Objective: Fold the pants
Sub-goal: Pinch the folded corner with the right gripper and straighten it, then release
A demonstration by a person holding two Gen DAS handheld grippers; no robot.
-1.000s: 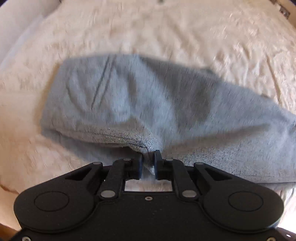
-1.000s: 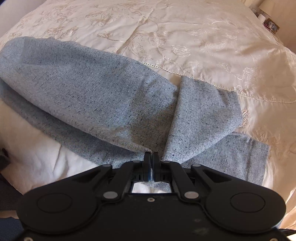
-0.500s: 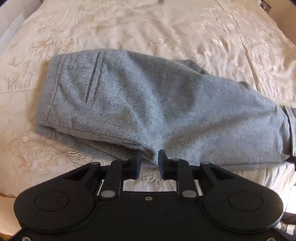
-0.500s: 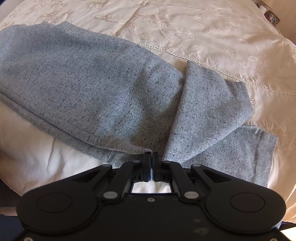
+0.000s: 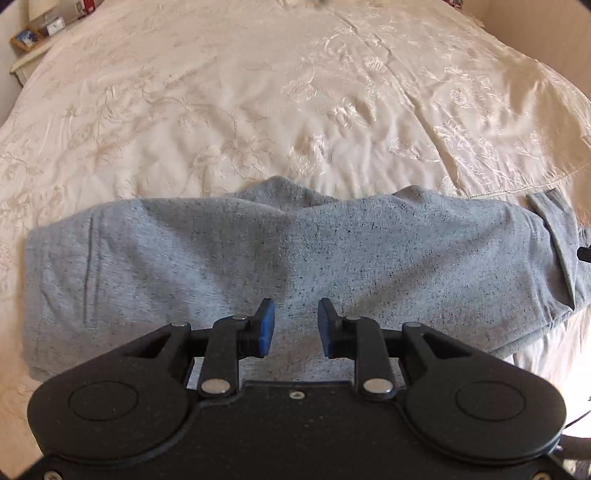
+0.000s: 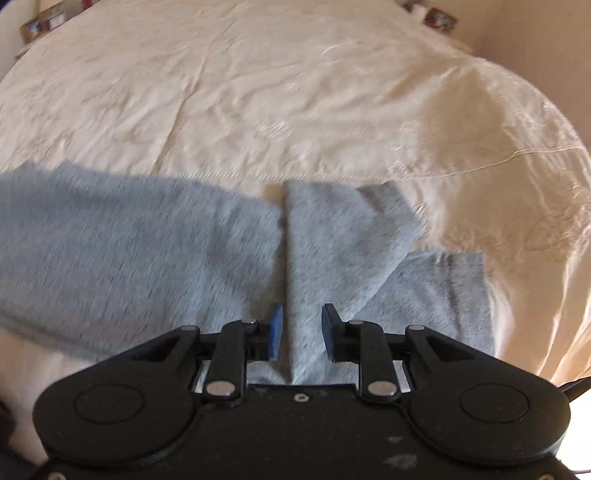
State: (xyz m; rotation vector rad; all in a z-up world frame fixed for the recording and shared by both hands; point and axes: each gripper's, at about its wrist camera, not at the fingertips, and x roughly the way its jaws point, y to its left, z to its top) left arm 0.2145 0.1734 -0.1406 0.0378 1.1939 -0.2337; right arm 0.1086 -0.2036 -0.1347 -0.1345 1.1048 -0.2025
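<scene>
**Both grippers open above the grey pants on the bed**

Now the grey pants (image 5: 295, 266) lie across the near part of a bed covered with a cream embroidered bedspread (image 5: 258, 110). From the left wrist view they form a long, doubled-over band running from side to side, with a folded edge at the left end and loose layered ends at the far right. Two soft bumps rise along the far edge of the band.

The left gripper (image 5: 293, 326) sits over the near middle of the fabric. Its jaws stand apart, with grey cloth visible in the gap between the blue pads (image 5: 266, 325), and nothing is pinched between them.

From the right wrist view the pants (image 6: 147, 251) show a wide portion stretching off to the left and a narrower flap (image 6: 340, 240) folded over on the right, the two meeting along a near-vertical crease. A lower layer (image 6: 450, 288) sticks out beyond the flap toward the right. The right gripper (image 6: 301, 332) is also spread wide, its jaws straddling the near end of the flap beside the crease. This view is blurred, so whether the pads touch the fabric is hard to say; the cloth appears to lie loose between them.

Small boxes and framed items (image 5: 40, 29) stand at the far left corner, beyond the bed.
</scene>
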